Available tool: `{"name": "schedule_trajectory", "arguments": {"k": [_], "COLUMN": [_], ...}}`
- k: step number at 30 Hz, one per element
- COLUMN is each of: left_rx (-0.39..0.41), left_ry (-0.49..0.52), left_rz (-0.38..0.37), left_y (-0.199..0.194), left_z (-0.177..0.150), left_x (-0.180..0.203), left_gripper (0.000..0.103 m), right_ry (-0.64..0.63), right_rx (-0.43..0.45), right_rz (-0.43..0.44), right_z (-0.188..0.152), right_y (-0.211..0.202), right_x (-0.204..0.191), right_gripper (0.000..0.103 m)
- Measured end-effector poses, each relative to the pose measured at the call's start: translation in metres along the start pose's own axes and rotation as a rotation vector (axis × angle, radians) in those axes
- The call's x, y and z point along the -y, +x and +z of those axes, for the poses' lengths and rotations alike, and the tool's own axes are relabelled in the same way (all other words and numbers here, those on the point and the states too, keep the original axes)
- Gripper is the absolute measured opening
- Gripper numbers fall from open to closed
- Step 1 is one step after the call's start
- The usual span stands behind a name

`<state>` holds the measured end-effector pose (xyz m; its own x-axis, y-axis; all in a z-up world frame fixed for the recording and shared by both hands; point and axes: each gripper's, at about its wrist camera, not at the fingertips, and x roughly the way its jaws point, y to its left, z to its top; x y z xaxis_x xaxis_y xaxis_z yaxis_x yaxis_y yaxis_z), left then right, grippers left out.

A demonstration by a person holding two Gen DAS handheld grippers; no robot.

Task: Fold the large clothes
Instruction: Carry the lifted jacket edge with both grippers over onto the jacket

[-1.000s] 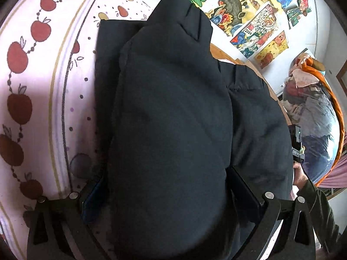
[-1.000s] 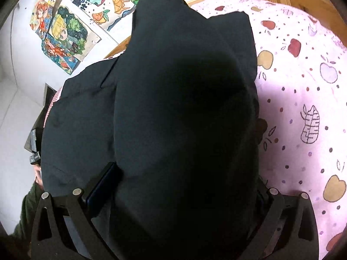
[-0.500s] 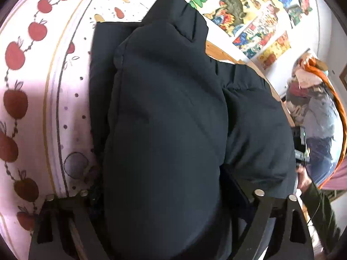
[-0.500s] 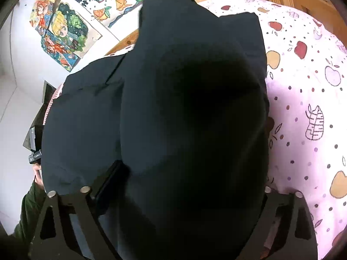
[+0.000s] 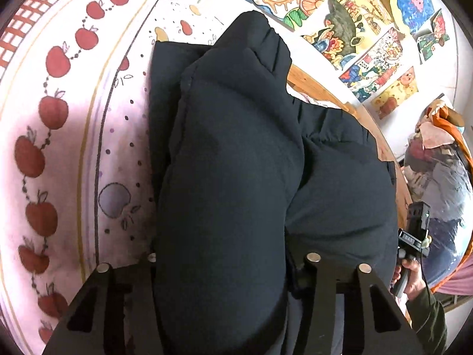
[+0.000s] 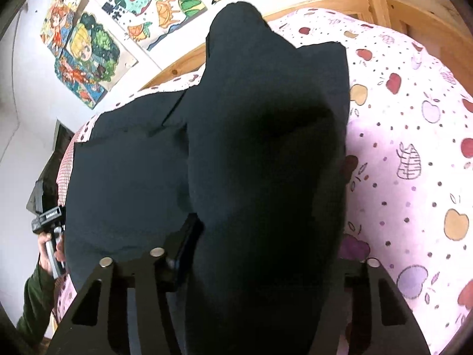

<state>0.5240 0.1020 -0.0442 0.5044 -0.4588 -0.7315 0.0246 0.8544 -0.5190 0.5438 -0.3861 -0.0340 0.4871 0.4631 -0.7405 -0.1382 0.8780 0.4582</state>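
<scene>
Two puffy folds of black padded jacket (image 5: pixel 230 177) lie side by side on pink apple-print bedspread (image 5: pixel 59 148), bulk heaped toward wooden bed frame (image 6: pixel 325 3). Left gripper (image 5: pixel 227 269) straddles one fold, jaws closing, fabric bulging between them, pads hidden. Right gripper (image 6: pixel 266 263) straddles other fold (image 6: pixel 266 162), jaws likewise closing around cloth. Person's hand (image 5: pixel 412 278) in green sleeve grips handle at edge. Colourful drawings (image 6: pixel 85 56) cover white wall behind.

A pink bedsheet (image 5: pixel 74 153) printed with apples covers the bed. Colourful drawings (image 5: pixel 354 29) hang on the white wall above the wooden bed frame (image 6: pixel 325 3).
</scene>
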Motion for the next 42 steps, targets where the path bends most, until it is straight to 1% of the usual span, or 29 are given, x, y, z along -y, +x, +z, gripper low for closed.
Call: {"name": "schedule_trajectory", "arguments": {"k": [5, 8, 9, 10, 11, 15, 16, 20, 25, 29, 34, 39, 42], "left_rx": [0.025, 0.036, 0.040, 0.046, 0.050, 0.060, 0.062, 0.082, 0.103, 0.118, 0.146, 0.165, 0.157], "left_ry": [0.006, 0.022, 0.024, 0.022, 0.014, -0.015, -0.017, -0.008, 0.034, 0.018, -0.014, -0.016, -0.013], "left_rz": [0.017, 0.018, 0.014, 0.004, -0.006, -0.048, -0.054, -0.064, -0.048, -0.061, -0.059, -0.038, -0.014], "left_y": [-0.011, -0.020, -0.022, -0.025, -0.028, -0.041, -0.045, -0.060, -0.081, -0.100, -0.127, -0.158, -0.169], "left_z": [-0.002, -0.003, -0.003, -0.004, -0.004, -0.004, -0.004, -0.005, -0.008, -0.009, -0.017, -0.026, -0.033], "left_x": [0.008, 0.014, 0.016, 0.017, 0.017, 0.014, 0.016, 0.024, 0.038, 0.032, 0.018, 0.010, 0.008], "left_gripper": [0.038, 0.035, 0.033, 0.032, 0.031, 0.027, 0.027, 0.025, 0.025, 0.025, 0.025, 0.025, 0.025], "right_ry": [0.047, 0.044, 0.045, 0.047, 0.051, 0.019, 0.028, 0.026, 0.003, -0.029, -0.057, -0.092, -0.108], "right_rx": [0.040, 0.044, 0.046, 0.046, 0.051, 0.054, 0.058, 0.073, 0.074, 0.078, 0.092, 0.068, 0.044], "right_rz": [-0.007, -0.005, -0.001, 0.018, 0.031, 0.029, 0.044, 0.067, 0.086, 0.101, 0.145, 0.174, 0.178], "right_z": [0.003, 0.002, 0.002, 0.002, 0.003, 0.005, 0.006, 0.009, 0.005, -0.001, -0.005, -0.008, -0.013], "right_y": [-0.005, -0.010, -0.012, -0.014, -0.016, -0.024, -0.026, -0.038, -0.051, -0.057, -0.072, -0.078, -0.077], "right_x": [-0.009, -0.011, -0.013, -0.014, -0.017, -0.027, -0.028, -0.038, -0.053, -0.073, -0.094, -0.119, -0.130], "right_gripper": [0.041, 0.037, 0.034, 0.028, 0.026, 0.022, 0.022, 0.020, 0.020, 0.019, 0.019, 0.019, 0.019]}}
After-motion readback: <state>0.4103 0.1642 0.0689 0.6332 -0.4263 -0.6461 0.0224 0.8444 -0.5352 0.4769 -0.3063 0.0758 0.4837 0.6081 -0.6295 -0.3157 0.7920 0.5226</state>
